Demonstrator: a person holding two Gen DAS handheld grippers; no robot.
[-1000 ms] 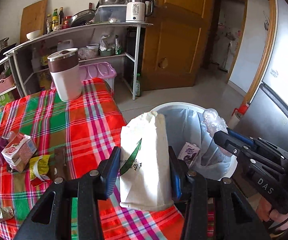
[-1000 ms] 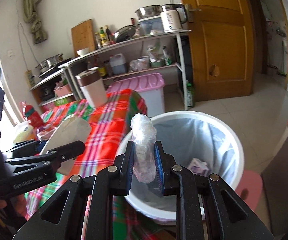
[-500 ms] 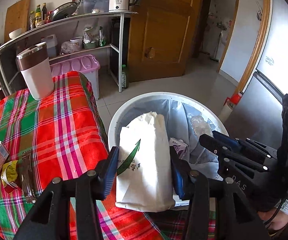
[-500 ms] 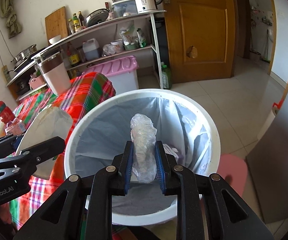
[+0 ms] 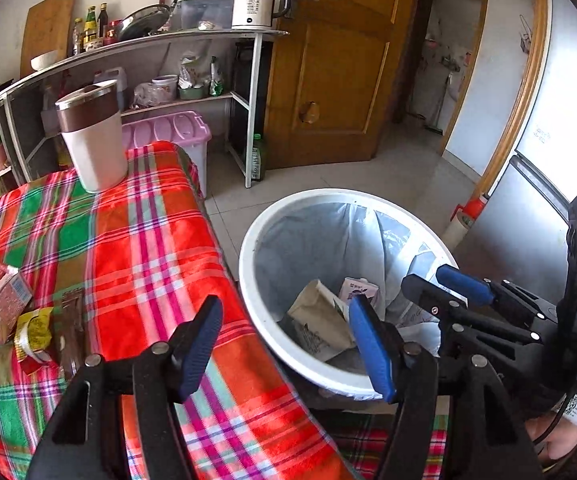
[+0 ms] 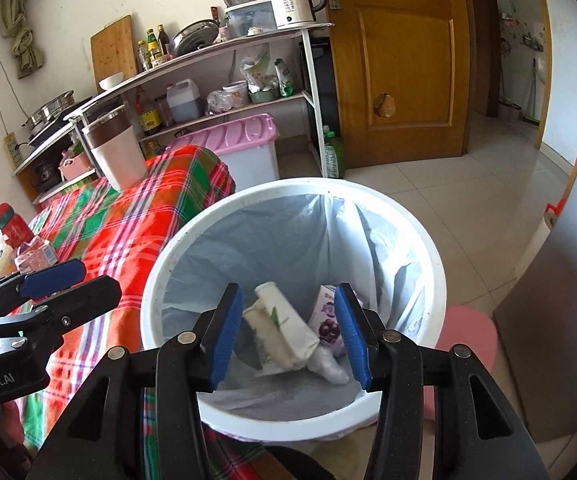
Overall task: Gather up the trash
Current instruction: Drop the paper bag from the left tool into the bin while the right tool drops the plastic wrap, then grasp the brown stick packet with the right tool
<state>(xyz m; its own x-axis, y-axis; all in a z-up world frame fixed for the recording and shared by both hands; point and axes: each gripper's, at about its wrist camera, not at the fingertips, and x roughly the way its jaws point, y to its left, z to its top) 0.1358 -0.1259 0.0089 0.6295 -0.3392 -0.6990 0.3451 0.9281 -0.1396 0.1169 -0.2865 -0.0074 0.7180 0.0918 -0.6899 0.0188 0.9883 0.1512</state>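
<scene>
White plastic makes the round trash bin (image 6: 160, 280), which stands on the floor just beside the surface (image 5: 148, 240) with its red and green checked cloth. A pale blue-grey bag (image 6: 288, 236) lines the inside of the bin. At the bottom lie three bits of trash. The white paper bag (image 6: 284, 332) with a green leaf mark lies on its side in the middle. A small purple drink carton (image 6: 326, 318) leans next to it on the right. A crumpled clear plastic wrap (image 6: 328, 366) sits just below the carton, touching the paper bag.

The left gripper (image 5: 288, 344) hangs over the near edge of the bin. Its blue fingers (image 5: 198, 344) have just been opening and now stand spread apart with nothing between them. The right gripper (image 6: 288, 332) hangs right above the bin too. Its fingers (image 6: 224, 332) have also just been opening, and they are spread with nothing pinched.

More trash waits on the surface: a pink drink carton (image 5: 0, 304), a yellow wrapper (image 5: 34, 334) and a brown wrapper (image 5: 70, 328) lie close together near the left edge. A tall white cup with a brown band (image 5: 92, 136) stands upright at the far end of the surface. A pink-lidded box (image 6: 248, 136) sits on the floor behind.
</scene>
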